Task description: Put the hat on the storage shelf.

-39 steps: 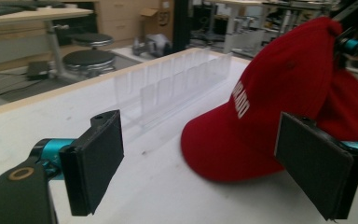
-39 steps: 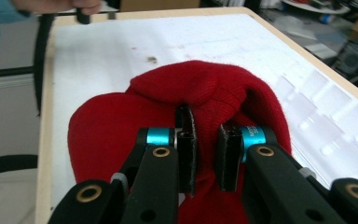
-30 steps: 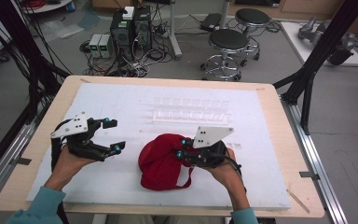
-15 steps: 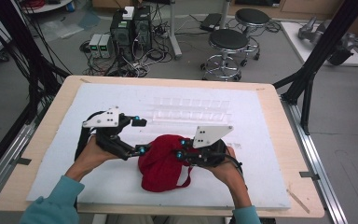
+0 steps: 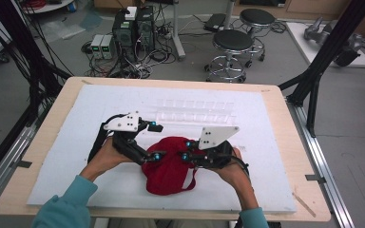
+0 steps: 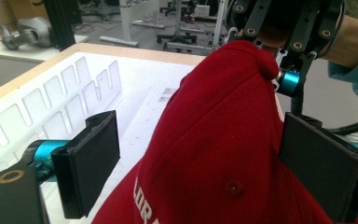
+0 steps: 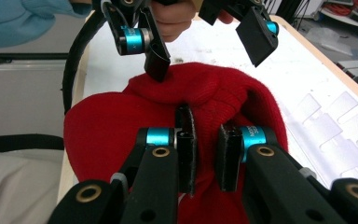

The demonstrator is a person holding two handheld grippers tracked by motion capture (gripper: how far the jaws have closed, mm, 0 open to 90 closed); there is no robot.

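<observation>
Red cap (image 5: 168, 171): one item, soft corduroy-like ribbed cloth with white stitched lettering, partly visible, low on one panel and a small eyelet near it. It lies crumpled on the white table cover near the person's edge, about midway across, with a pale strap or trim showing along its right rim. One fold of the crown is gathered up into a peak (image 6: 256, 58); the cloth below it slopes down in a broad taut panel (image 7: 121, 126). Colour uniform, no visible damage.

Even, bright overhead room light with soft shadows; the high view is slightly soft, without glare.
</observation>
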